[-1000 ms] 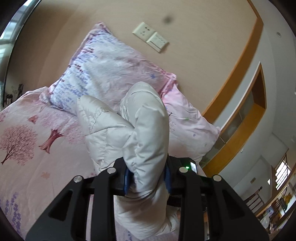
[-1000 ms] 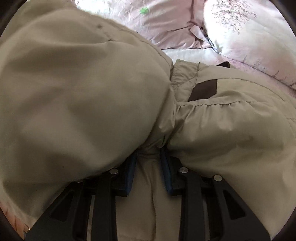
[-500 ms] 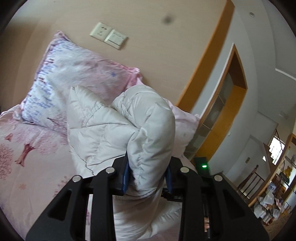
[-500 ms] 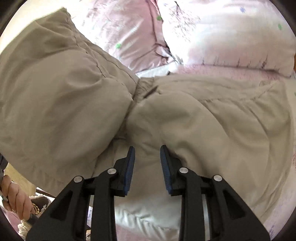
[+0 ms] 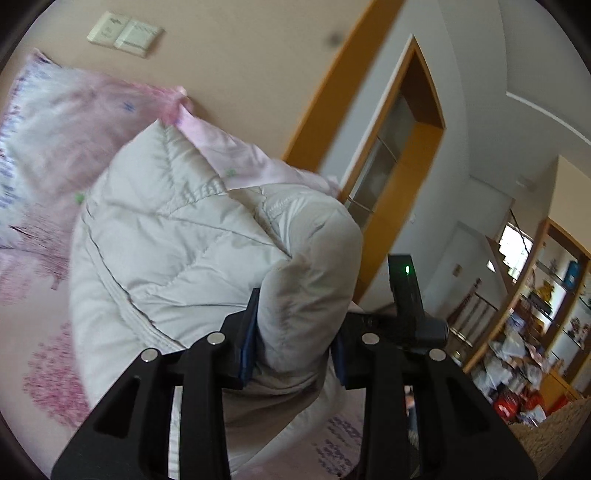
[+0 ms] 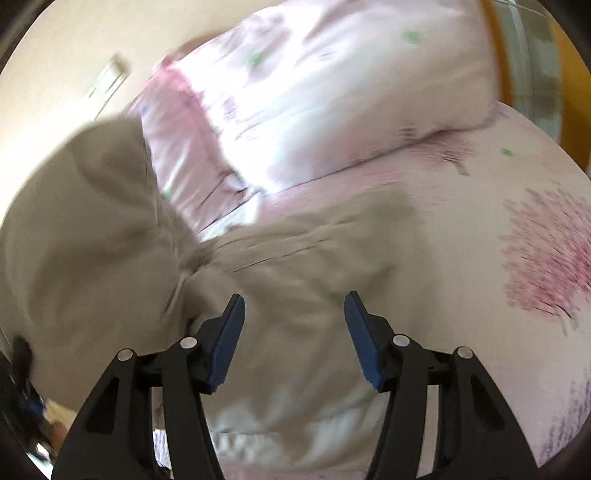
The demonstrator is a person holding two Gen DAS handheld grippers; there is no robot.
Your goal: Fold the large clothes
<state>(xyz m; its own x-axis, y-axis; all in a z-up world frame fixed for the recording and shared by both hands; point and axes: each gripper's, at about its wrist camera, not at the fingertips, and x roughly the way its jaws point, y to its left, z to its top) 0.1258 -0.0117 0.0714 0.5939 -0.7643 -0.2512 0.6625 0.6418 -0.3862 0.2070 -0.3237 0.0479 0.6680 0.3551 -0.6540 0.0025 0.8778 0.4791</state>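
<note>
A pale grey padded jacket (image 5: 166, 236) lies bunched on the bed in the left wrist view. My left gripper (image 5: 295, 332) is shut on a thick puffy fold of it, which bulges up between the blue pads. In the right wrist view the same jacket (image 6: 303, 258) looks beige and spreads below the fingers, with one part humped up at the left. My right gripper (image 6: 293, 317) hovers over it, its jaws opening wide. The pads do not press on the cloth. This view is blurred by motion.
The bed has a pink sheet (image 6: 535, 258) with tree prints and pink pillows (image 6: 332, 92) against the wall. Wall switches (image 5: 125, 31), a wooden door frame (image 5: 406, 184) and cluttered shelves (image 5: 535, 350) lie beyond. A black device with a green light (image 5: 406, 295) sits just right of my left gripper.
My right gripper has let go of the jacket, spread its jaws and pulled back. My left gripper has carried its fold sideways, and its view has swung toward the door.
</note>
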